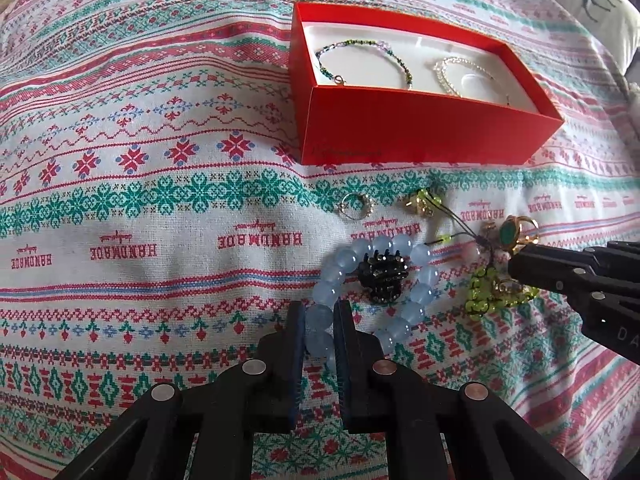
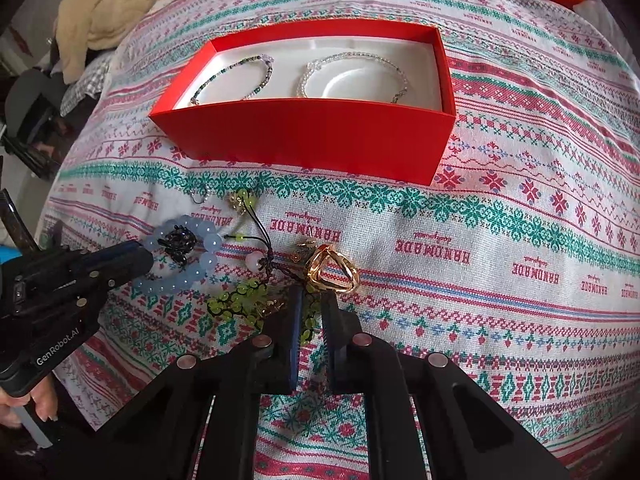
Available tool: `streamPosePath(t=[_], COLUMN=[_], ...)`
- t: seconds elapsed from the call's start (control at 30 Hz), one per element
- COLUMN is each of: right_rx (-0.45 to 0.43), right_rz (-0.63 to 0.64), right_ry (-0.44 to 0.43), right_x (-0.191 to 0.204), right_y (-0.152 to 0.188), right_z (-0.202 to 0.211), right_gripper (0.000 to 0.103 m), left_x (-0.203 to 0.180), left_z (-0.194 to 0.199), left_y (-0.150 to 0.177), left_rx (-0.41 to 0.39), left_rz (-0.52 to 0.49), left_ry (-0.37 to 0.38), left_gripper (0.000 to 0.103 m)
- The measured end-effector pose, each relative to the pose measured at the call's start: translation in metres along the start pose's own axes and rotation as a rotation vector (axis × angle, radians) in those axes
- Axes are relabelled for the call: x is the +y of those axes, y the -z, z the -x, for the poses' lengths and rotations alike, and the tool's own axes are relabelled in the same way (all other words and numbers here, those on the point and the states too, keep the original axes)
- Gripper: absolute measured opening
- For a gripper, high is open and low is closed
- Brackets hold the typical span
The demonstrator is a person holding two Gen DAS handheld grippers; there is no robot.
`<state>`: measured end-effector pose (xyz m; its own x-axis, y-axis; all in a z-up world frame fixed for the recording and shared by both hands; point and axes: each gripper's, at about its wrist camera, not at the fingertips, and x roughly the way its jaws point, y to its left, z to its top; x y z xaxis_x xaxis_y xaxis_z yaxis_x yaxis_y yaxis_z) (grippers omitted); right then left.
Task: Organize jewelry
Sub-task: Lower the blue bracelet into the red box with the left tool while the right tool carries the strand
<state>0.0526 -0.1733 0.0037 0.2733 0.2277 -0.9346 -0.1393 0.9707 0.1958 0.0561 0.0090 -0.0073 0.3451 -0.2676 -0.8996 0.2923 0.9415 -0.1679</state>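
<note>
Patterned cloth (image 1: 160,208) printed with "HANDMADE" covers the whole work surface. Blue bead bracelet (image 1: 372,288) lies on the cloth at 6 o'clock from the red box (image 1: 420,128), with a black hair claw (image 1: 382,280) resting inside its loop. Left gripper (image 1: 319,316): fingers nearly together, one on each side of a single blue bead at the bracelet's near edge, gripping it. Gold ring (image 2: 332,268) sits at 3 o'clock from the bracelet, just beyond the tips of the right gripper (image 2: 310,304); those fingers stand a narrow gap apart over the green bead cluster (image 2: 236,300), and whether they pinch anything cannot be told. A small hoop earring (image 1: 356,206) and a gold charm on black cord (image 1: 420,202) lie between bracelet and box. Inside the box, on its white liner, a dark multicoloured bracelet (image 1: 362,62) lies at 9 o'clock and a clear bead bracelet (image 1: 460,74) at 3 o'clock.
</note>
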Motion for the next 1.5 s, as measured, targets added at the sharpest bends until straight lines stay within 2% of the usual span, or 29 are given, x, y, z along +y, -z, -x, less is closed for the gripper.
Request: streamPosePath(t=[0.53, 1.0, 1.5], right_rx=[-0.084, -0.178, -0.279], right_rz=[0.025, 0.022, -0.107], right_ry=[-0.078, -0.130, -0.173], right_x=[0.011, 0.014, -0.021], right_y=[-0.003, -0.013, -0.036], right_z=[0.042, 0.081, 0.110], right_gripper=[0.010, 0.010, 0.010], left_x=[-0.004, -0.022, -0.035], left_z=[0.049, 0.074, 0.092], left_y=[-0.006, -0.031, -0.071], left_rx=[-0.102, -0.184, -0.311], left_rz=[0.002, 0.018, 0.046], left_ry=[0.089, 0.148, 0.208], left_gripper=[0.011, 0.010, 0.010])
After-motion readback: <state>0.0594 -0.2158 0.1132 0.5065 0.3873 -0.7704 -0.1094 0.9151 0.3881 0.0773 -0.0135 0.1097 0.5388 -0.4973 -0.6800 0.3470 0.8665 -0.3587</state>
